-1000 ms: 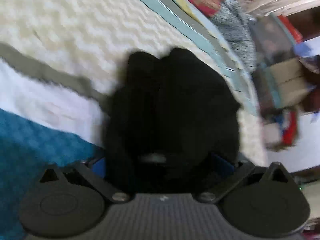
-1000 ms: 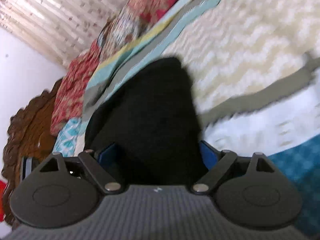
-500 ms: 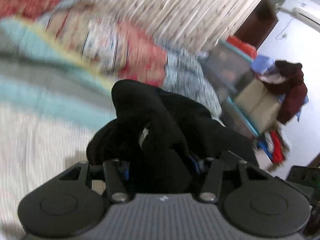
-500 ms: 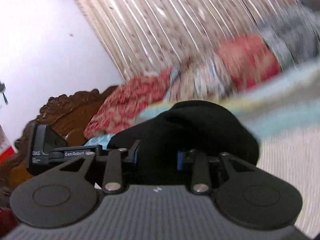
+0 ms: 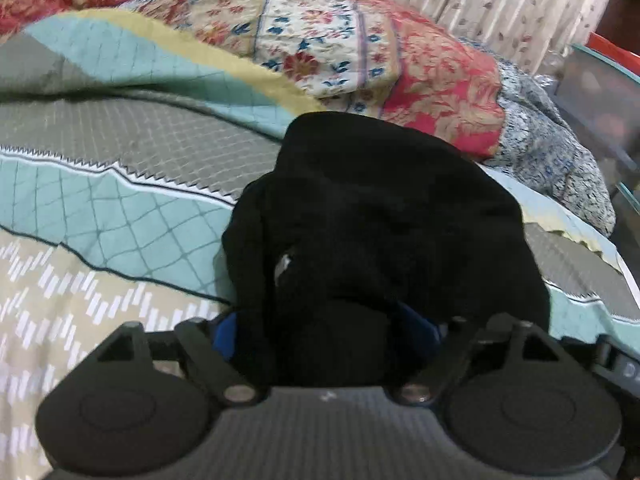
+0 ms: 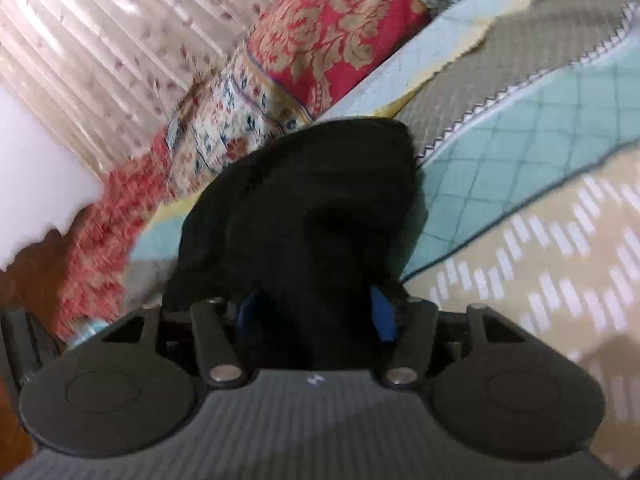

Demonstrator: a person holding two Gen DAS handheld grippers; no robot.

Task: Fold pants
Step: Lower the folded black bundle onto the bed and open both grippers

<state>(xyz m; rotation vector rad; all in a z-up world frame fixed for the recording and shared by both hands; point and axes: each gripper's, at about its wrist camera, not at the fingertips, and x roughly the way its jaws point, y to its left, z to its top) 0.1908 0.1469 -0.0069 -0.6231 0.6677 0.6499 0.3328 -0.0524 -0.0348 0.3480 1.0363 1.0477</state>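
Note:
The black pants (image 5: 376, 216) are bunched in a thick fold that fills the middle of the left wrist view, over the patterned bedspread (image 5: 120, 216). My left gripper (image 5: 328, 332) is shut on the black pants; blue pads (image 5: 224, 336) show beside the cloth. In the right wrist view the same black pants (image 6: 304, 208) drape over my right gripper (image 6: 312, 312), which is shut on them, blue pads (image 6: 382, 312) at each side. The fingertips of both grippers are hidden by cloth.
A floral patchwork quilt (image 5: 360, 44) lies bunched at the far side of the bed, also in the right wrist view (image 6: 320, 40). Striped curtains (image 6: 100, 28) hang behind. A dark wooden headboard (image 6: 24, 264) is at left. Storage boxes (image 5: 600, 92) stand at the far right.
Both grippers have carried the pants forward toward the far side of the bed, tilting up and back down. The jaws stand wider around the thick cloth than half a second ago.

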